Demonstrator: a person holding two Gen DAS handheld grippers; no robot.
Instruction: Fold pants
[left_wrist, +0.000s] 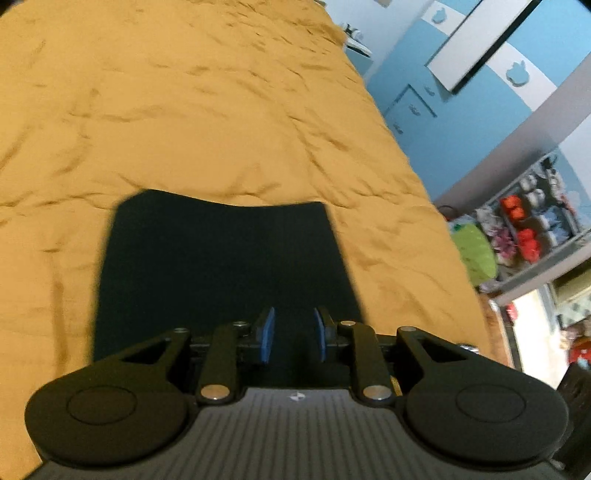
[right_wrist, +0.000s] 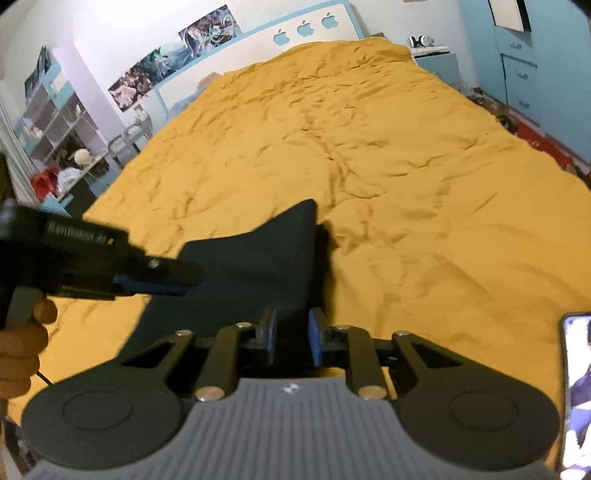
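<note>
The dark navy pants (left_wrist: 221, 266) lie folded into a compact rectangle on the mustard-yellow bedspread (left_wrist: 184, 110). My left gripper (left_wrist: 293, 332) hovers over the near edge of the pants, blue pads apart, holding nothing. In the right wrist view the pants (right_wrist: 258, 258) lie ahead, far corner raised into a point. My right gripper (right_wrist: 292, 338) is open and empty above their near edge. The left gripper (right_wrist: 162, 282) reaches in from the left over the pants, a hand on its handle.
The yellow bedspread (right_wrist: 369, 166) fills the bed to the blue-and-white headboard (right_wrist: 306, 26). Blue cabinets (left_wrist: 461, 92) and shelves (left_wrist: 535, 221) stand to the right, a shelf unit (right_wrist: 55, 122) to the left. A phone screen (right_wrist: 578, 398) shows at the right edge.
</note>
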